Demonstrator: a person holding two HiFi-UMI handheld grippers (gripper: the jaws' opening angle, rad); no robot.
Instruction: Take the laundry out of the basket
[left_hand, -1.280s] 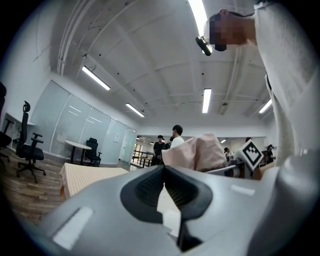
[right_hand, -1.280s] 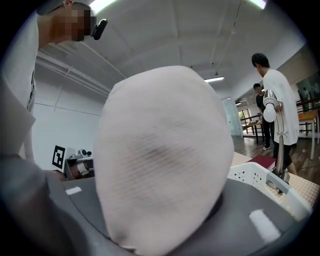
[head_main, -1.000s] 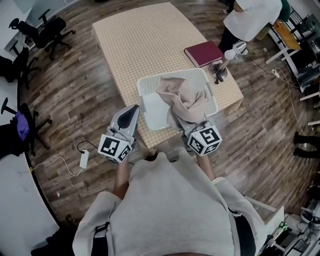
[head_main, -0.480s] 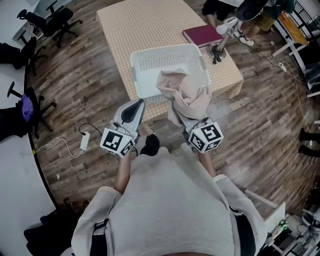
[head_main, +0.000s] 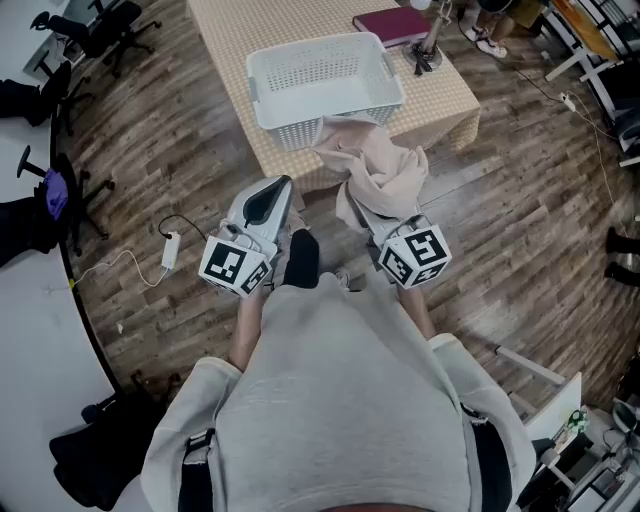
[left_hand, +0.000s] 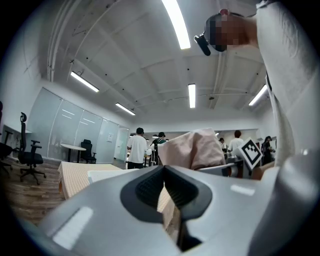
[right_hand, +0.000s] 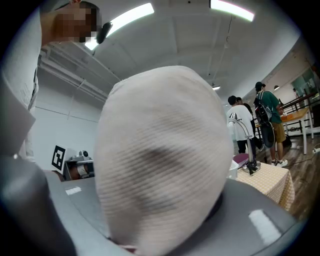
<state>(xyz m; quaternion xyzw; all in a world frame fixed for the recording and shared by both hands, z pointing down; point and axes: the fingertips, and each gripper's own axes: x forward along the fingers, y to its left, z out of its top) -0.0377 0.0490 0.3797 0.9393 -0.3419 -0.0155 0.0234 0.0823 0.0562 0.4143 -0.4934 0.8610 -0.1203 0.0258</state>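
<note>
Mostly wooden floor (head_main: 150, 180) under and around both grippers. Checked table (head_main: 230, 30) sits ahead of the fingers, well beyond the tips. A white basket (head_main: 300, 115) with a perforated wall stands on the table, ahead of both grippers and between their lines. No laundry shows inside from the head view.

A pale pink cloth (head_main: 385, 175) is out of the basket and bunched in the right gripper (head_main: 392, 235). The fingers are clamped on it, held part way apart by the wad. It bulges up over the tips and fills the right gripper view. Its upper fold overlaps the basket's near rim in the head view; contact is unclear.

The left gripper (head_main: 272, 192) is just beside the right one and level with it. Its fingers are pressed together at the tips with nothing between them, and the cloth is off to their right.

A dark red book (head_main: 392, 22) lies on the table beyond the basket, ahead of the right fingers, with a desk lamp (head_main: 428, 45) just beside it. A white charger (head_main: 167, 253) with its cable lies on the floor, out to the left of the left fingers.
</note>
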